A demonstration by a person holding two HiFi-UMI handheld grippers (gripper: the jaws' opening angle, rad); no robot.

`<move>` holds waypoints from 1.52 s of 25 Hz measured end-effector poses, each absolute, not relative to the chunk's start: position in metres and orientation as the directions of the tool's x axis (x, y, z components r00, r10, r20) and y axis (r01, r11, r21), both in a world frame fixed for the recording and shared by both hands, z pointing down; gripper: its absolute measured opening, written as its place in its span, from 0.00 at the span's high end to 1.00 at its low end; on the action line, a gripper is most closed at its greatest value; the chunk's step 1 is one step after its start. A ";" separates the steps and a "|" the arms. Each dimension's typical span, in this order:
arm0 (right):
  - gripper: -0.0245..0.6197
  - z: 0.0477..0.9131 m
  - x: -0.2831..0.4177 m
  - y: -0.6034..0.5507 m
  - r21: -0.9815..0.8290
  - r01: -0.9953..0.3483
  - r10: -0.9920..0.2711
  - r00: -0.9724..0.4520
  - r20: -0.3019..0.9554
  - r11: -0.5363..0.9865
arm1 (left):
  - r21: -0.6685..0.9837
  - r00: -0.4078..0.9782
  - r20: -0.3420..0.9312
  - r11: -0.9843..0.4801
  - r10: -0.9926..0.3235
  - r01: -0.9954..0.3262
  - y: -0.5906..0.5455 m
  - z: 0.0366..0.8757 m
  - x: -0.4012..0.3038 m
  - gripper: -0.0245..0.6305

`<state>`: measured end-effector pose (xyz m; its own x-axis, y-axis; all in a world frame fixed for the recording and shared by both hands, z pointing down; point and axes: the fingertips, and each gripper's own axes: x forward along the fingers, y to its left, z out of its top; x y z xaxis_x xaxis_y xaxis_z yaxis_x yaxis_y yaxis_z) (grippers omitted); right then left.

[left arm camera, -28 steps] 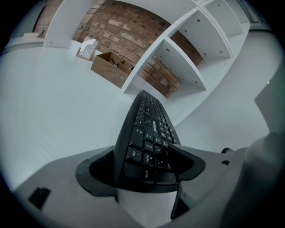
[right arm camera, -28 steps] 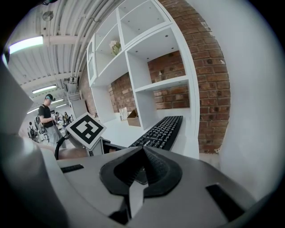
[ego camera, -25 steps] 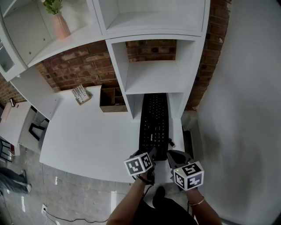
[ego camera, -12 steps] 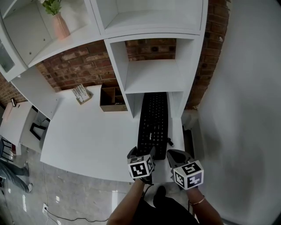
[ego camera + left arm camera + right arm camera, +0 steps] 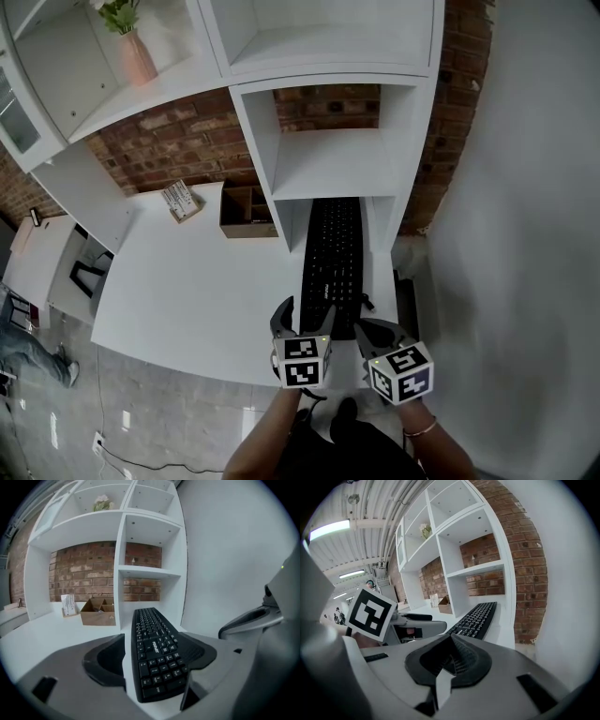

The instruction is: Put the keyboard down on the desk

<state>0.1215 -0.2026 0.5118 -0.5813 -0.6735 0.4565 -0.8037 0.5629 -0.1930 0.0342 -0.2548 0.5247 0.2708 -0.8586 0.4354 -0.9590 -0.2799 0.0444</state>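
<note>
Cardboard box on table, contents unclear. Left tool spread wide astride black keyboard end; right tool pressed together, empty.

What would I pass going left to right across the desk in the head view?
On the desk: small stand of cards → brown compartment box → black keyboard.
</note>
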 end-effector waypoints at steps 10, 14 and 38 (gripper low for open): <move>0.95 0.487 0.119 -0.202 -0.169 -0.802 -0.710 -0.589 0.386 0.573 | 0.054 0.337 0.287 -0.336 -0.897 -0.940 -0.229 0.458 0.029 0.72; 0.95 0.476 0.121 -0.200 -0.157 -0.804 -0.725 -0.587 0.360 0.573 | 0.053 0.338 0.263 -0.337 -0.904 -0.940 -0.219 0.445 0.023 0.85; 0.95 0.438 0.148 -0.181 -0.024 -0.829 -0.798 -0.545 0.258 0.558 | 0.224 0.432 0.212 -0.386 -0.877 -0.895 -0.176 0.430 0.001 0.95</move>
